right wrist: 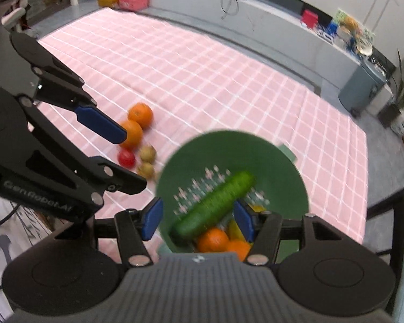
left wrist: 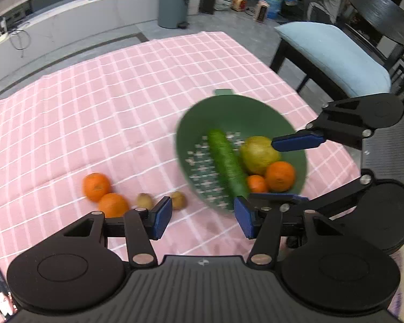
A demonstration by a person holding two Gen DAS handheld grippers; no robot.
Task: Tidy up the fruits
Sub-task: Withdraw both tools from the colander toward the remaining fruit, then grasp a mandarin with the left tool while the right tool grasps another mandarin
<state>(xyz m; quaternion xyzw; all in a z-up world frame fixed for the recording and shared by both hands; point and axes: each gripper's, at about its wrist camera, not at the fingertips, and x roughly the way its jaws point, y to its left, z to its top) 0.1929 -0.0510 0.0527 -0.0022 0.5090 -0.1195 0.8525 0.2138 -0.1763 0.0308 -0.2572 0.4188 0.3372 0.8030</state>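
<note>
tablecloth (left wrist: 121, 102): checked pink cloth, matt | colander (left wrist: 199, 123): green plastic, perforated | cucumber (left wrist: 226, 161): bumpy skin

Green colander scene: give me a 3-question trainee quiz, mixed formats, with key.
1. True or false: the cucumber lies inside the green colander.
2. Multiple choice: which item shows on the cloth in the right wrist view but not in the left wrist view? A) red tomato B) banana C) lemon
3. Fill in: the number of oranges lying loose on the pink checked cloth is ____.

Key:
1. True. It lies across the perforated base, beside a yellow-green fruit.
2. A. The red tomato sits by the two small brown fruits.
3. Two: the loose oranges lie side by side. The left gripper and the right gripper are both open.
</note>
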